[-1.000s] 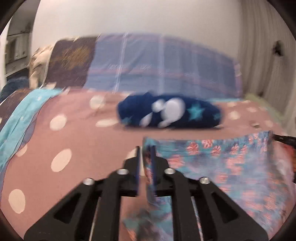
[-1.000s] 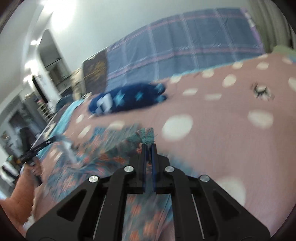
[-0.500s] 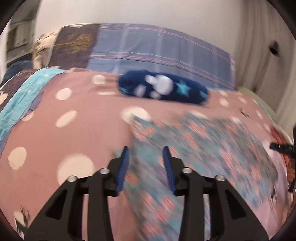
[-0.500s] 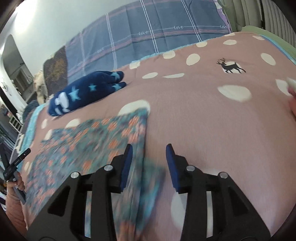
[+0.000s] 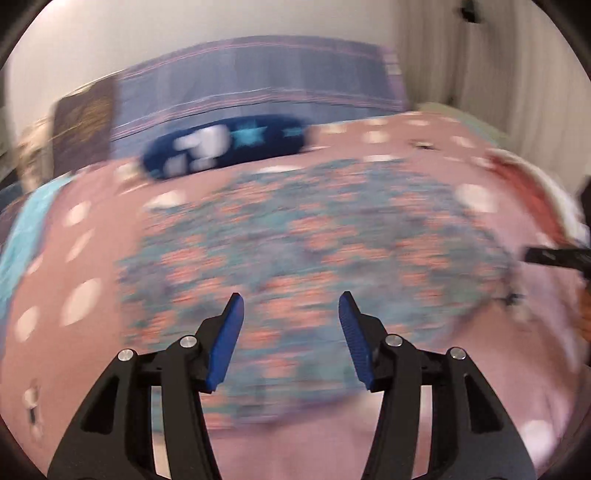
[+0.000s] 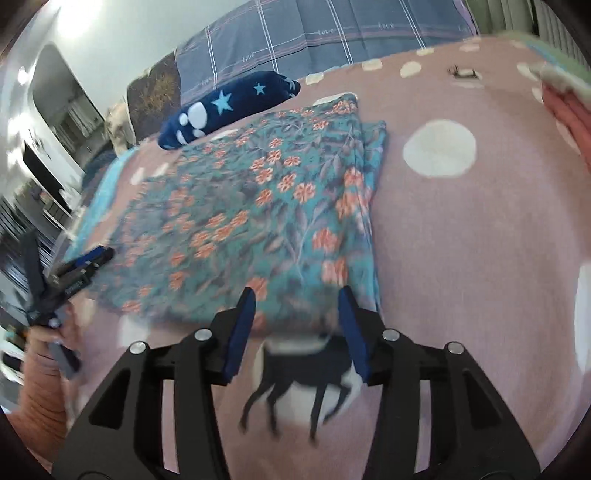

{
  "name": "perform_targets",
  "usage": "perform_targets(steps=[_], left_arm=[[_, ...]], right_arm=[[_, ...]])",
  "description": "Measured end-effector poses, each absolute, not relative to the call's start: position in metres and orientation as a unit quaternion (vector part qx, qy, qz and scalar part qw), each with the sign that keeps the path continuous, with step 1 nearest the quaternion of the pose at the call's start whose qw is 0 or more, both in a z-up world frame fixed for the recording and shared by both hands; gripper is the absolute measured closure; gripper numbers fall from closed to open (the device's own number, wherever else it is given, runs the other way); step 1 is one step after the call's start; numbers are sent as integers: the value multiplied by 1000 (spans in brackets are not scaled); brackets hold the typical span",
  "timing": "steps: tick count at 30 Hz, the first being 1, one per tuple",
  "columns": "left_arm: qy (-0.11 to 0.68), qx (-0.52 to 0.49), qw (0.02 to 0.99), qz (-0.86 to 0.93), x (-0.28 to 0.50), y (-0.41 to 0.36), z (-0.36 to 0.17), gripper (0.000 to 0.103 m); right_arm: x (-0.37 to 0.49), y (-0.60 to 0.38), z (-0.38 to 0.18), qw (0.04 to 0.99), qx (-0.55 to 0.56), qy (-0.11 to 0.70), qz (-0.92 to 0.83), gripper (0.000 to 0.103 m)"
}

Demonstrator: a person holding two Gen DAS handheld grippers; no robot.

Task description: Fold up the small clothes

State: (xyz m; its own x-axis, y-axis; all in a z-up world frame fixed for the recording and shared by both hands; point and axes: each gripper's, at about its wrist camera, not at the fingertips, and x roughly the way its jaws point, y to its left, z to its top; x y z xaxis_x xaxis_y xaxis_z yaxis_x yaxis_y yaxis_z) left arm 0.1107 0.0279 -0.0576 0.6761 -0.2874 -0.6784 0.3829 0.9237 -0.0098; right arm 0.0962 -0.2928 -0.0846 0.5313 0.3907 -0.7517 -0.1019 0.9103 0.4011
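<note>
A teal garment with orange flowers lies flat and folded on the pink dotted bedspread; the left wrist view shows it blurred. My left gripper hovers over the garment's near edge, its jaws opening, nothing between them. My right gripper stands at the garment's near right corner, jaws opening too, with no cloth between its blue pads. The other gripper appears at the left edge of the right wrist view, held in a hand.
A dark blue plush item with stars lies behind the garment, in front of a plaid pillow. A folded red and white cloth sits at the right edge of the bed. A light blue cloth lies left.
Both grippers let go of the flowered garment and opened. The garment now lies flat on the bed, and both grippers have drawn back toward its near edge.
</note>
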Motion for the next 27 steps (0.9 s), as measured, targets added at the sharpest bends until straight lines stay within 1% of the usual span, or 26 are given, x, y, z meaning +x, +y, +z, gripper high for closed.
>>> perform_targets(steps=[3,4,5,6,7,10,12,14,16,17,19,20,22,24,25,26,27], left_arm=[[372,69,889,-259,103,-27,-63,49],[378,77,881,-275,102,-46,-68,50],[384,86,871,-294,100,-67,-73,57],[389,98,861,-312,98,-88,-78,61],[392,108,854,-324,96,-104,-82,66],[395,147,840,-341,97,-149,-94,66],[390,167,838,-343,98,-170,-98,66],[390,185,838,-335,100,-185,-102,56],[387,200,838,-329,98,-196,-103,48],[383,207,838,-329,95,-200,-103,46],[378,224,838,-325,91,-207,-105,46],[380,233,837,-317,90,-210,-108,46],[381,240,838,-308,91,-214,-110,46],[379,240,842,-300,94,-219,-108,46],[377,239,845,-295,95,-221,-107,51],[375,239,847,-291,97,-222,-106,63],[374,236,848,-290,98,-223,-106,69]], right_arm=[[79,-323,-78,866,198,440,132,56],[76,-332,-76,869,207,432,124,57],[74,-343,-74,872,213,425,115,63],[74,-353,-72,873,217,423,111,80],[75,-358,-71,873,215,424,109,89],[91,-375,-66,879,202,419,105,90],[116,-384,-69,868,208,434,120,90],[150,-388,-75,852,215,459,128,90],[183,-389,-82,834,221,486,137,90],[207,-388,-87,819,230,505,147,90],[246,-379,-99,787,240,544,166,90],[257,-377,-102,779,241,554,166,89],[276,-367,-109,770,235,564,183,80],[282,-362,-111,773,238,554,197,75],[282,-362,-113,780,242,541,204,76],[280,-362,-115,787,242,529,207,78],[277,-365,-117,797,243,514,206,93]])
